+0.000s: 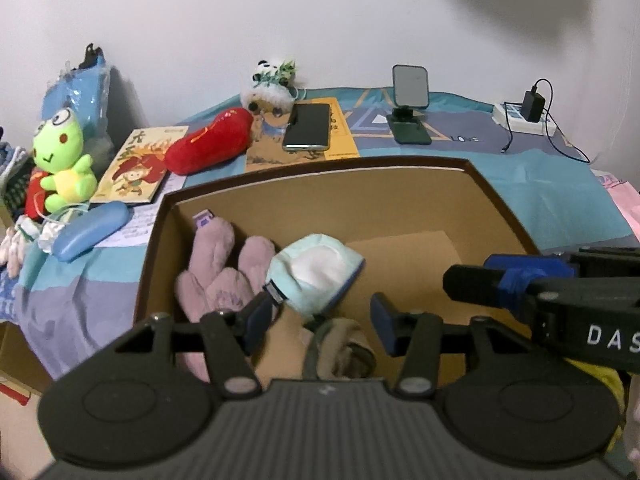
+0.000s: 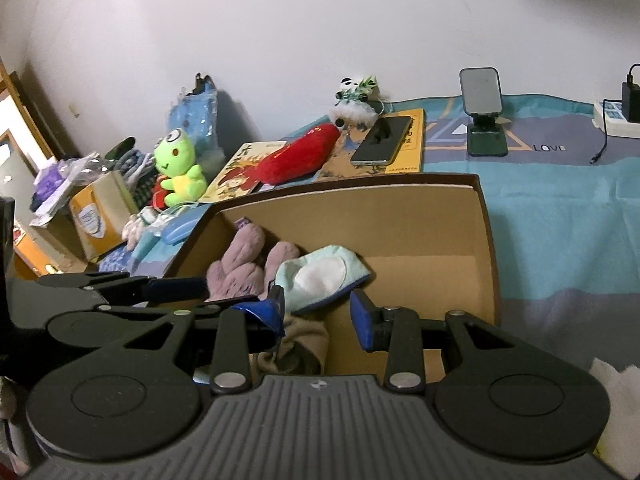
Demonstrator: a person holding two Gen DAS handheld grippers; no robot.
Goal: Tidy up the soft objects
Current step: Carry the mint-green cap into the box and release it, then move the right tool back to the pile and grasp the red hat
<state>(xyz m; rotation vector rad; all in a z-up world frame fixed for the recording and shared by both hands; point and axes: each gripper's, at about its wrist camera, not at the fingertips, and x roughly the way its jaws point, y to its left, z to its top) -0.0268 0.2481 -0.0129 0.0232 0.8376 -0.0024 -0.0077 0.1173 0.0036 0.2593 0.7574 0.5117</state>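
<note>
An open cardboard box (image 1: 320, 188) stands on the bed. Inside lie pink furry gloves (image 1: 224, 276), a pale blue-and-white cap (image 1: 316, 272) and a beige-olive cloth (image 1: 340, 344). My left gripper (image 1: 322, 318) hangs open over the box's near side, its left finger beside the cap's tag, gripping nothing. My right gripper (image 2: 318, 316) is open too, above the beige cloth (image 2: 300, 344), with nothing pressed between its pads. Each gripper shows at the edge of the other's view. Outside the box, a green frog plush (image 1: 64, 156), a red plush (image 1: 208, 144) and a small panda plush (image 1: 272, 80) lie at the left and back.
A phone (image 1: 308, 126) on a yellow book, a phone stand (image 1: 410, 108) and a power strip with charger (image 1: 524, 116) line the back by the wall. A picture book (image 1: 136, 168) and a blue case (image 1: 90, 230) lie left of the box. A yellow carton (image 2: 104, 216) stands beside the bed.
</note>
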